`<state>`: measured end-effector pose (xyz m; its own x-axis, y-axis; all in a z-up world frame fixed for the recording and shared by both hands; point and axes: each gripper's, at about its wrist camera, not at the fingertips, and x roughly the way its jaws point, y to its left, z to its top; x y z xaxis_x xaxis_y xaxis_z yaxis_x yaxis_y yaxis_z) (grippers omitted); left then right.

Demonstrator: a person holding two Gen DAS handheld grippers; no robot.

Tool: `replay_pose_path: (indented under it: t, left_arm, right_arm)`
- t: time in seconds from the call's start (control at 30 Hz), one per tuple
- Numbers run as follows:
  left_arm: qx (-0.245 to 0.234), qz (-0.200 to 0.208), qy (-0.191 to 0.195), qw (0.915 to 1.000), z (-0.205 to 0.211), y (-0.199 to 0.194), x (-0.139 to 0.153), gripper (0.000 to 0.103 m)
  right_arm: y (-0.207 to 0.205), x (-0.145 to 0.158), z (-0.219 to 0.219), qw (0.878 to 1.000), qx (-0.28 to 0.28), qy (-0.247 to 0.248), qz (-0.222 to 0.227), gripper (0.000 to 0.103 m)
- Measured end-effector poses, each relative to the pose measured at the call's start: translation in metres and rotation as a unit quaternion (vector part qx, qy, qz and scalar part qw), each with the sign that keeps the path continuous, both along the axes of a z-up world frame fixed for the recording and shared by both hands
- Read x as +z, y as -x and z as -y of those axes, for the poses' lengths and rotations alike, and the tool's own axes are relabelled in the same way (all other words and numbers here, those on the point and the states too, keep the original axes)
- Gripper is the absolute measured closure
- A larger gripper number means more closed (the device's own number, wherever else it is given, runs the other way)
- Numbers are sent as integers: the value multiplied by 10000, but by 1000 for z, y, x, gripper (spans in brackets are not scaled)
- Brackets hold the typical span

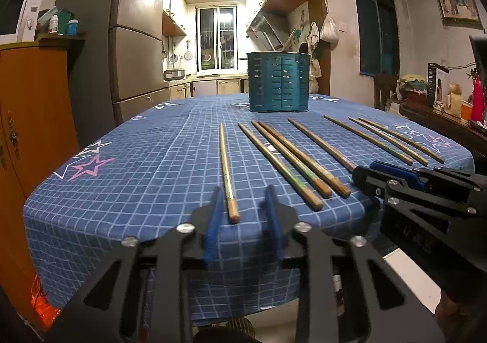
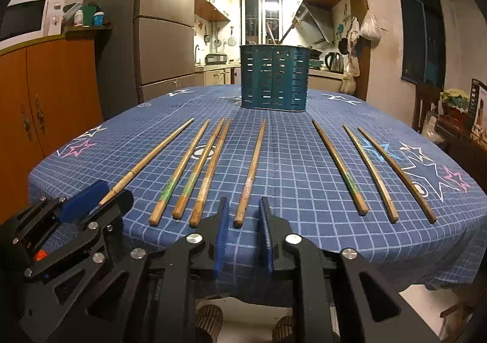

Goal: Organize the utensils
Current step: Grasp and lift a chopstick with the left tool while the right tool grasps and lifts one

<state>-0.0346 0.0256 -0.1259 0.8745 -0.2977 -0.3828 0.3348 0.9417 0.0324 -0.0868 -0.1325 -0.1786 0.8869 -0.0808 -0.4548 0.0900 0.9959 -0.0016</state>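
Chopsticks, eight of them, lie spread in a row on the blue checked cloth of the counter (image 2: 304, 178), thick ends toward both claws. Teal slotted holder (image 2: 274, 78) stands upright beyond them, well apart from either claw. Left claw (image 1: 242, 195): pads narrowly apart, straddling the butt of the leftmost chopstick (image 1: 226, 166); contact cannot be told, nothing lifted. Right claw (image 2: 243, 206): pads likewise narrowly apart, the butt of the fifth chopstick (image 2: 251, 172) lying between them; no clear pinch visible. Three chopsticks (image 2: 194, 172) lie between the two claws; three more (image 2: 374, 169) lie to the right of the right claw. Both claws sit at the near edge.
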Motion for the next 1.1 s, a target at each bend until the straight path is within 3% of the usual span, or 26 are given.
replay_pose_path:
  t: [0.27,0.33,0.63,0.9,1.1]
  left_arm:
    - [201,70,93,9997,-3,-4,-1,96]
    - [206,47,114,9997,-5,-6,0,98]
    - [497,-108,281,9983,-26,-19,9,98]
    - [645,96,242,9976,-45,-11,36,98]
    - [654,371,187,9970,-54,-4,73,98]
  right_arm:
    - [5,-5,-3,9997,-135,18,204,90]
    - [6,-5,-3,9996,-167,13,229,95]
    - [10,3,11,9985,-405,-261,255,96]
    - [25,27,13,9990,-242,-129,365,96]
    - [38,59,27,9987,-137,-129,478,96]
